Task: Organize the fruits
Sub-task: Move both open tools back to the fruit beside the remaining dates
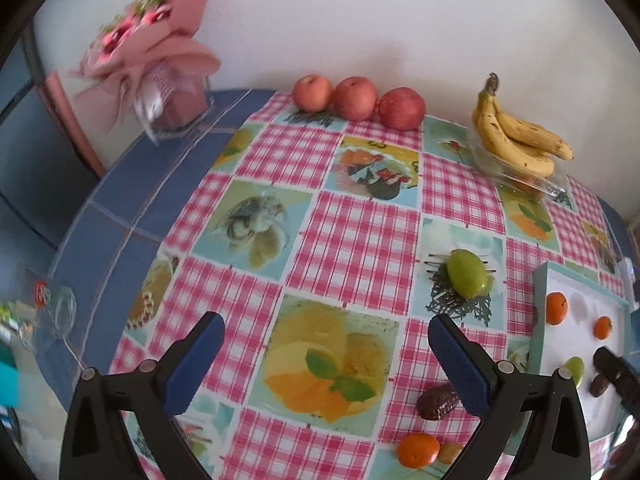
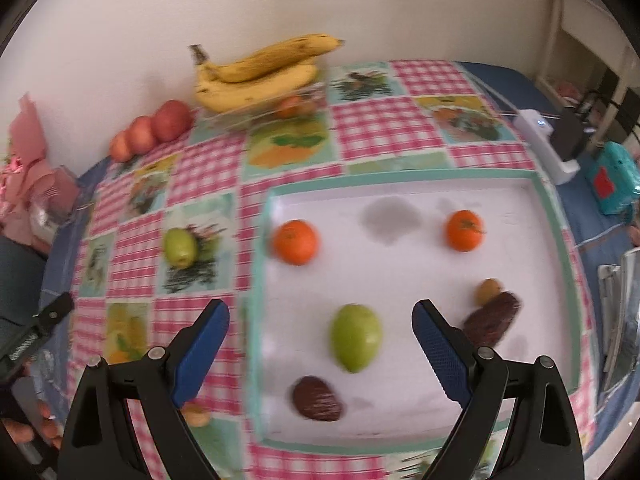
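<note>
White wall behind; table with checked fruit-print tablecloth (image 1: 352, 240). White tray (image 2: 400, 412), teal rim, lies under and ahead of the right gripper (image 2: 320, 352): jaws wide apart, nothing held. Green fruit (image 2: 355, 338) sits on the tray between its fingers, untouched; two oranges (image 2: 296, 241) beyond the fingertips, brown dates (image 2: 317, 398) near the left finger and outside the right. Left gripper (image 1: 326, 360) fully spread, empty, over bare cloth. Bananas (image 1: 516, 136) and three apples (image 1: 356, 98) far ahead by the wall; second green fruit (image 1: 467, 273) just beyond its right fingertip.
</note>
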Available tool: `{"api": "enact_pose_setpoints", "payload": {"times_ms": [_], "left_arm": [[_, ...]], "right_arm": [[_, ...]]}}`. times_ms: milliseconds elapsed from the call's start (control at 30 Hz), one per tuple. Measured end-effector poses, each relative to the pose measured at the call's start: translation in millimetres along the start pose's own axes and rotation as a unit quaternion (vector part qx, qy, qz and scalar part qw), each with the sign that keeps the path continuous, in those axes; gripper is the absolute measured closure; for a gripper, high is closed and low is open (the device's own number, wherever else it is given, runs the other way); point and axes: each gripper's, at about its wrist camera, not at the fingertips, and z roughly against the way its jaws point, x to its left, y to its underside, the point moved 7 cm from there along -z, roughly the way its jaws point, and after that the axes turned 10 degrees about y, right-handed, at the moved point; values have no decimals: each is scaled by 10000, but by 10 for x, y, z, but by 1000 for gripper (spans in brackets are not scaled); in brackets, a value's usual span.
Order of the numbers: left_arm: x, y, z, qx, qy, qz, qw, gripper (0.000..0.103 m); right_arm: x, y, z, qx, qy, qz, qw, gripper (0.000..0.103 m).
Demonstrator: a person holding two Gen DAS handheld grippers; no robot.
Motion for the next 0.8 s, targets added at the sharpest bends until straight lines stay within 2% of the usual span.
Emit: {"api": "enact_pose_setpoints", "payload": {"times_ms": [300,500,567,633,800], "left_arm": [[77,253,43,17,154,354,9993,0],[85,524,-94,372,323,464,9977,1],[69,623,-157,544,409,519,9963,1],[54,709,-221,697,454,555,9950,2],[58,829,-336,961,441,653,9922,6]], "right_arm": [[546,295,70,115,-442,547,9975,10],[760,579,28,348,-638,801,9941,11],[818,656,8,432,-739,824,9929,13],[887,733,-8,505,-783,964,9910,21],[984,925,-98,755,-737,1193,9872,30]]}}
